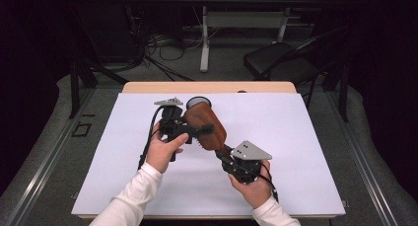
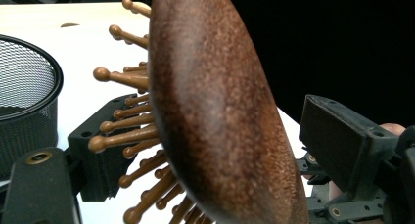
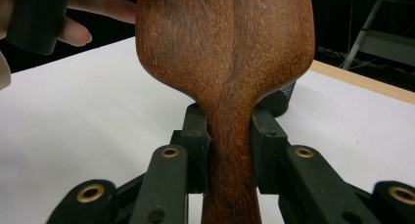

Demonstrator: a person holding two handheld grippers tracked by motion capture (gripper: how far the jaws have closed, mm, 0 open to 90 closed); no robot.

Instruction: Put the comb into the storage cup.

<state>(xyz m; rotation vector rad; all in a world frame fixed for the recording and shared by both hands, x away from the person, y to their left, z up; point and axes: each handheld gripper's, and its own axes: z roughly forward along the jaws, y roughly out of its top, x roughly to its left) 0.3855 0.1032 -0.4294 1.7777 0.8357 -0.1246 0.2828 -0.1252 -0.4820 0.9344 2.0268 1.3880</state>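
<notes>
The wooden hairbrush (image 1: 206, 126) is held up above the white counter (image 1: 305, 152), just beside a black mesh cup (image 2: 27, 87). The right gripper (image 3: 230, 136) has its fingers pressed tight on the brush handle, while the left gripper (image 1: 194, 131) stands around the head with fingers (image 2: 337, 136) wide apart, gripping nothing. If the left fingers close on the round back and loose bristles, I think the brush may twist or slip and knock the cup.
</notes>
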